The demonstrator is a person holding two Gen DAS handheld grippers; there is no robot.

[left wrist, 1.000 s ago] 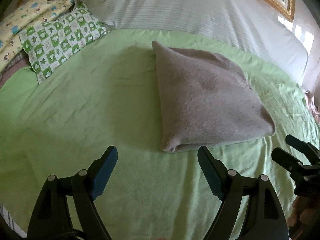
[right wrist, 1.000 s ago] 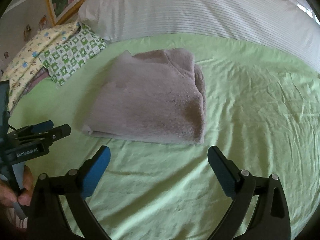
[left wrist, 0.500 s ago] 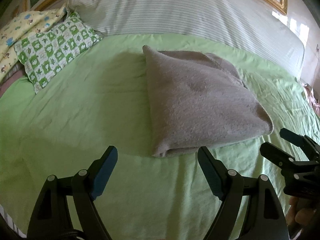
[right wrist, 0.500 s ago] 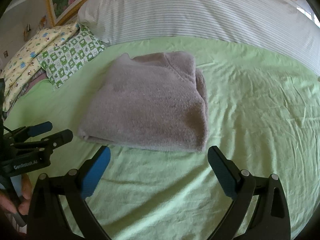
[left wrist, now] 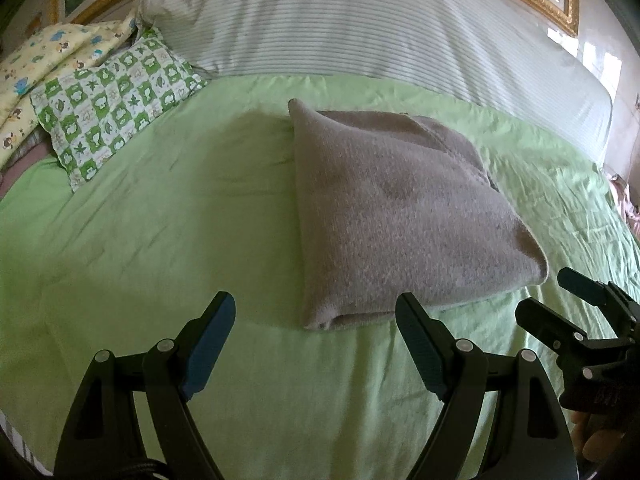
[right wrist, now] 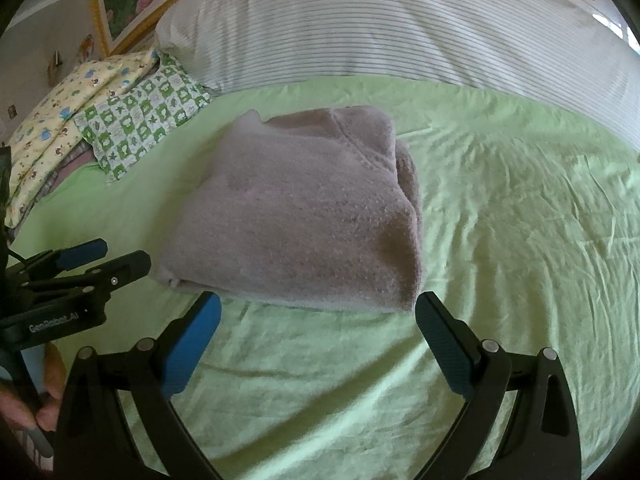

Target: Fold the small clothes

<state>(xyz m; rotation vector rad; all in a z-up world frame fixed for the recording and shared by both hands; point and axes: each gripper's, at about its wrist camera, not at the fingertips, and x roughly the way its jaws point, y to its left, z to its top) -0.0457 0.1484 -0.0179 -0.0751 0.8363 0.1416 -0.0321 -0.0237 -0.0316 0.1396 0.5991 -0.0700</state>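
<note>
Item under task: a grey fleece garment (left wrist: 400, 216), folded into a thick rectangular stack, lying centre-frame in both views on the green sheet (left wrist: 160, 240). Judged soft, light and bulky; layers likely to slide and spring apart if lifted by one edge. Best hold appears to be the near folded edge at lower centre, pinching all layers together, one corner per claw.

Left gripper (left wrist: 316, 344): jaws spread wide, empty, near the garment's lower left corner, touching nothing. Right gripper (right wrist: 318, 340): jaws equally wide, empty, just short of the near edge. Patterned pillows (right wrist: 140, 120) sit upper left, well apart
</note>
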